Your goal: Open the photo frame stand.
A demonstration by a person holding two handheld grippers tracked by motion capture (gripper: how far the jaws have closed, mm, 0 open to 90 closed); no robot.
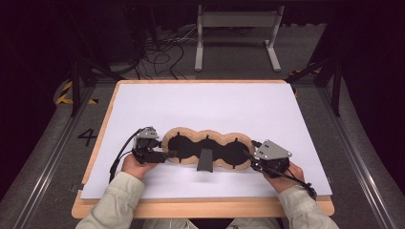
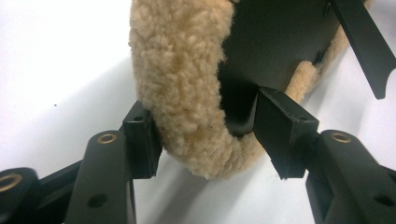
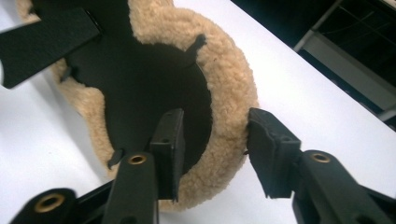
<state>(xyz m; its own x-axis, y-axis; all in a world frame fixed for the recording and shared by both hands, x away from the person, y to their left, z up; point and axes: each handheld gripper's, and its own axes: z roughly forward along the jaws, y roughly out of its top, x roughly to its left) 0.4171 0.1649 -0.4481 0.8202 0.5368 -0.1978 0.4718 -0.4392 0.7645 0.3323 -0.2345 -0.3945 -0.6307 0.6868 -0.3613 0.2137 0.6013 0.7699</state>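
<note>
I am holding two tongs, one in each hand. There is one fuzzy pad (image 1: 208,149) lying on the white table (image 1: 215,105), near my edge of it. My left tongs (image 1: 160,153) are pinching the pad's left end. In the left gripper view, one jaw is pressing the woolly rim (image 2: 187,93) from outside and the other is sitting on the black inside. My right tongs (image 1: 251,157) are biting the right end the same way, with the rim (image 3: 229,93) between the jaws. The pad is looking like three round bumps joined in a row. It is tan and curly around the edge and flat black in the middle. One black strap (image 1: 206,160) is hanging off its front, toward me.
</note>
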